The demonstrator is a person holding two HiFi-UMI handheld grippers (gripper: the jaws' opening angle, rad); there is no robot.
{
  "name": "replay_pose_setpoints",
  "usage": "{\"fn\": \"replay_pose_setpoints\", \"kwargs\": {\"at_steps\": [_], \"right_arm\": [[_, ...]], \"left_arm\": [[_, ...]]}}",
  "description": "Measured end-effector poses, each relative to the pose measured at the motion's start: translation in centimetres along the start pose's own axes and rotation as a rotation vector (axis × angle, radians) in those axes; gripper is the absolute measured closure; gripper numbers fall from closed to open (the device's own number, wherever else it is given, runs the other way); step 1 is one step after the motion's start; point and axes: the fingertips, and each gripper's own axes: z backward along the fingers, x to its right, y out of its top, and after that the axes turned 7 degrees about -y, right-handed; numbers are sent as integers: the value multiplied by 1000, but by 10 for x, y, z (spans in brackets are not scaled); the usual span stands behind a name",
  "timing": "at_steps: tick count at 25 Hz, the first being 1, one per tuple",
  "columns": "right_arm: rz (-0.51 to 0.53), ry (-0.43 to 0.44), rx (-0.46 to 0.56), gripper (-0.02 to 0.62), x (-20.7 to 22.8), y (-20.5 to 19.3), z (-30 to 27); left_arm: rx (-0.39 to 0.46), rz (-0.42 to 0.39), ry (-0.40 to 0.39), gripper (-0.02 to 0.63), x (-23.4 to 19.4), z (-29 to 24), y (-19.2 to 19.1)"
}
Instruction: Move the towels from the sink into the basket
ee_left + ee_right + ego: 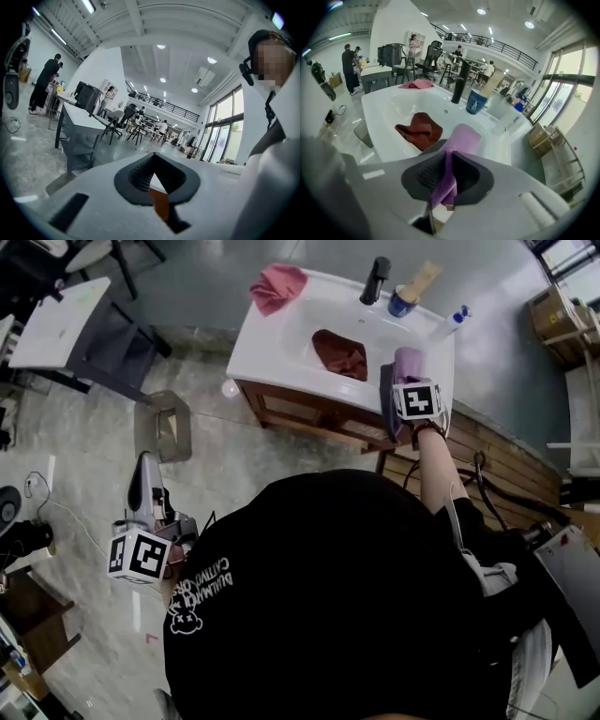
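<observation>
Clamping the purple towel [461, 138] at the 4 o'clock rim of the sink [267, 338], the right gripper [446, 180] apparently readies it for the basket [164, 427] at 8 o'clock; left gripper [151, 174] closed, empty.

White letters [202, 582] run in two lines on the person's black cloth shirt [356, 577], in the lower left of the head view. They are upside down and small, so the words cannot be read for sure. A little white bear-like drawing [186, 621] sits just under them. A white cube with black square marks [139, 555] at the lower left and a second such cube [417, 399] at the upper right show patterns, not letters.
</observation>
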Motion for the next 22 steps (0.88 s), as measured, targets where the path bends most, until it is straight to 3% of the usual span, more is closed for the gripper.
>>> {"fn": "replay_pose_setpoints", "kwargs": {"at_steps": [8, 14, 18, 22], "right_arm": [[61, 124, 351, 543, -100, 133, 65], [215, 233, 531, 543, -192, 205, 131], [215, 415, 599, 543, -258, 233, 165], [224, 547, 600, 543, -311, 247, 180]], "left_arm": [[54, -14, 58, 603, -61, 41, 35], [104, 14, 134, 603, -97, 81, 44], [148, 36, 201, 603, -119, 113, 46], [179, 50, 269, 603, -134, 144, 48]]}}
